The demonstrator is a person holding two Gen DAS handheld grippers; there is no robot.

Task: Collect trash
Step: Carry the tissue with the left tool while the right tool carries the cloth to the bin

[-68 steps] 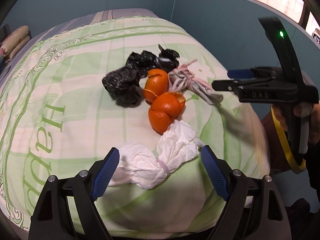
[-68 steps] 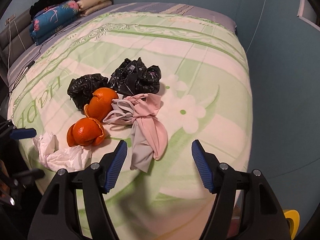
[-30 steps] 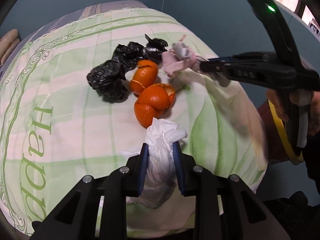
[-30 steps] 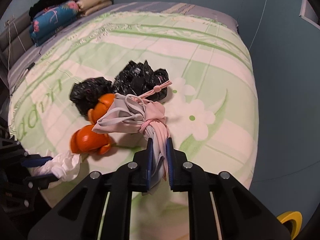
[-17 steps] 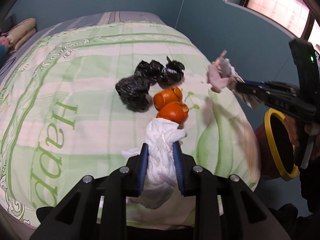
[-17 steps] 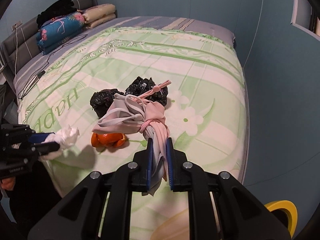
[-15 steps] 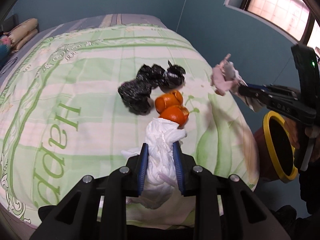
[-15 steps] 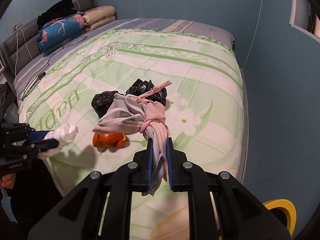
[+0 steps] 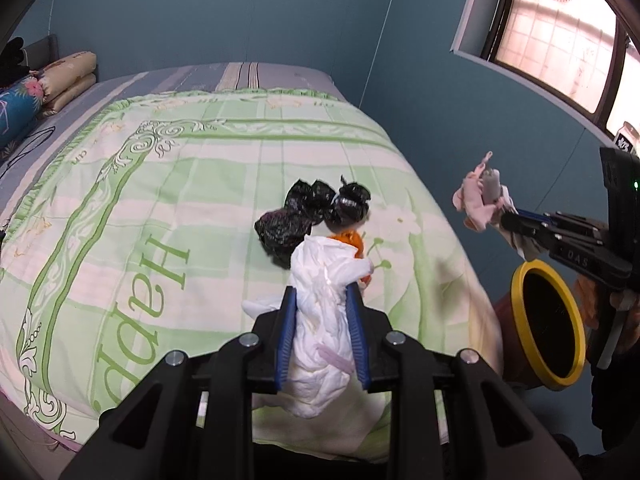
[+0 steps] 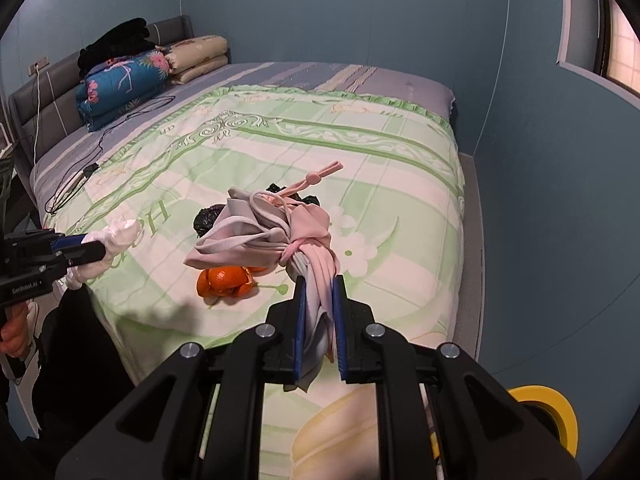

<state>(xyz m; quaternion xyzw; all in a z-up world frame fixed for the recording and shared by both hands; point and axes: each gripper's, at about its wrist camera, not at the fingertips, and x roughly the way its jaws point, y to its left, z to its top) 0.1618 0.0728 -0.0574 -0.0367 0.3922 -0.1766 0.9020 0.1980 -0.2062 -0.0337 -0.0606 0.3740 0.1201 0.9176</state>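
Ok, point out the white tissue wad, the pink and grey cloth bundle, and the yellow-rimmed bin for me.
white tissue wad point(image 9: 322, 320), left wrist view, its crumpled middle.
pink and grey cloth bundle point(image 10: 256, 240), right wrist view, its grey folded front.
yellow-rimmed bin point(image 9: 520, 280), left wrist view, its yellow rim.

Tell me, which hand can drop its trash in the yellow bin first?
Probably the right: its gripper, shut on the pink cloth bundle, hangs close above the yellow bin. The left gripper holds white tissue over the bed.

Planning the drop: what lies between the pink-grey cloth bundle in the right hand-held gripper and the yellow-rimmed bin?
Nothing. In the left wrist view the pink-grey cloth bundle hangs in air above the yellow-rimmed bin; only that hand-held gripper's own arm crosses the gap.
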